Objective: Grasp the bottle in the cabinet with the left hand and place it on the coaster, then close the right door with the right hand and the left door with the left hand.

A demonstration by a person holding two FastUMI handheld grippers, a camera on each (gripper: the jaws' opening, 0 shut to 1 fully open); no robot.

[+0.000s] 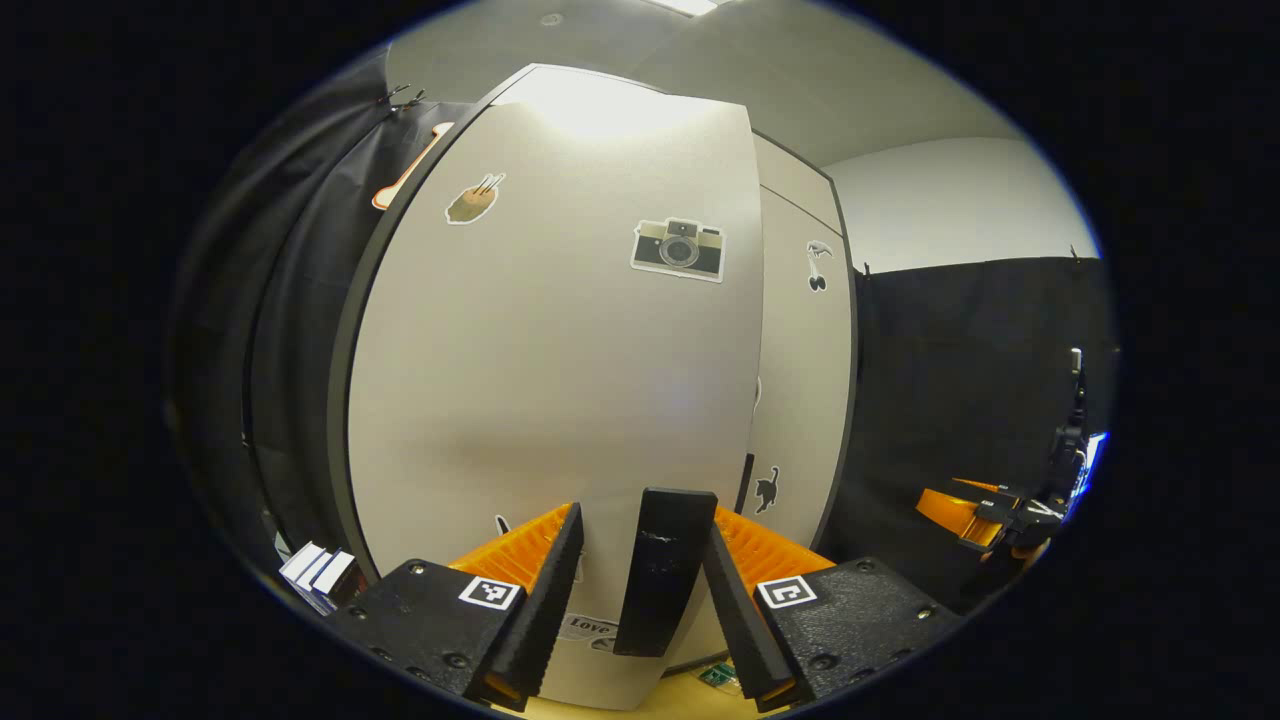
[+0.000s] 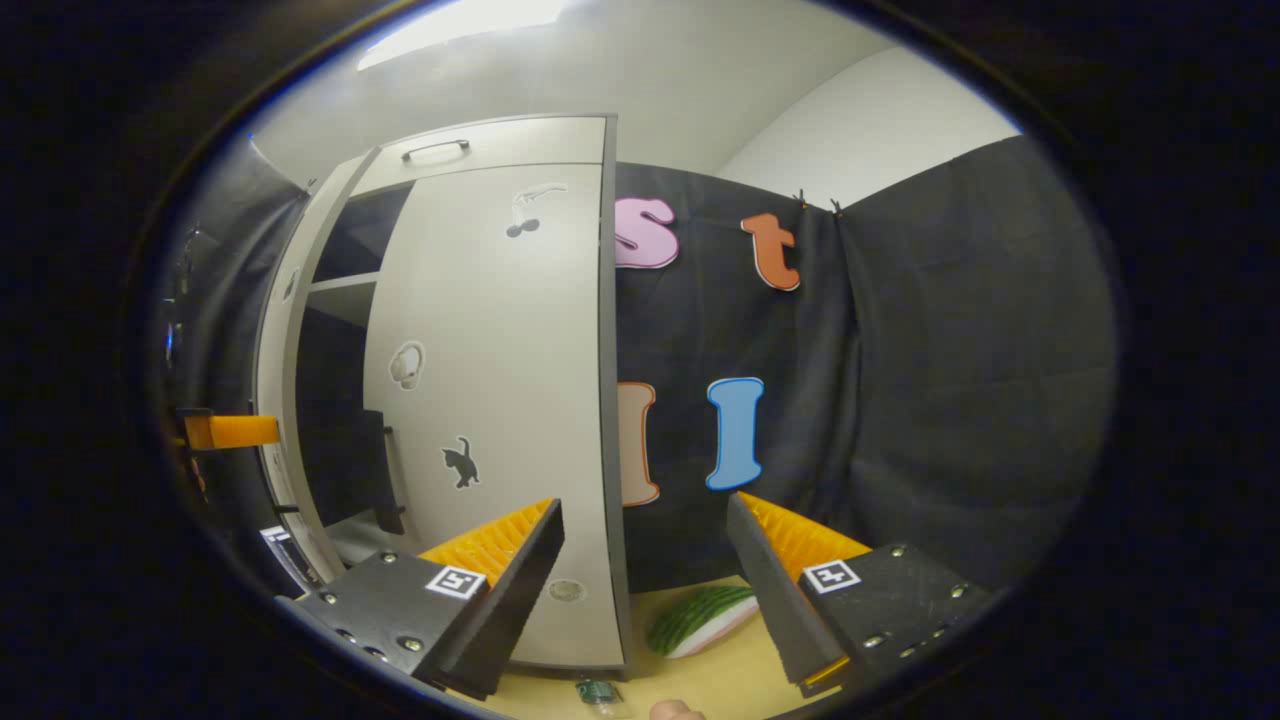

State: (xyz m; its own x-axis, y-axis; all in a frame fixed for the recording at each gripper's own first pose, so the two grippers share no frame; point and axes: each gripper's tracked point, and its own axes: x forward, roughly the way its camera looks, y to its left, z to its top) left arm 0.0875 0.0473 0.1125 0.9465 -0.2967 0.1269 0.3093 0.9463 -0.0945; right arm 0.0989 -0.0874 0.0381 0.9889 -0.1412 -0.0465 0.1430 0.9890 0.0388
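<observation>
The tall pale-grey cabinet [image 2: 480, 400] with dark edges is the landmark. In the left gripper view its grey left door [image 1: 560, 380] stands close ahead and carries a camera sticker [image 1: 679, 248], a brown sticker [image 1: 473, 200] and, low down, a sticker reading "Love" [image 1: 588, 627]. The grey right door [image 2: 500, 400] lies almost flush with the cabinet front; it bears three stickers, among them a black cat [image 2: 460, 462]. A dark gap with a shelf shows between the two doors in the right gripper view.

The left gripper [image 1: 640, 590] is spread, its fingers on either side of the left door's black bar handle [image 1: 663, 570]. The right gripper [image 2: 650, 590] is spread wide and empty, just right of the cabinet. A green striped watermelon-slice piece [image 2: 700, 618] lies on the yellow wooden tabletop [image 2: 720, 680] by the cabinet's foot. I cannot tell where the bottle is.
</observation>
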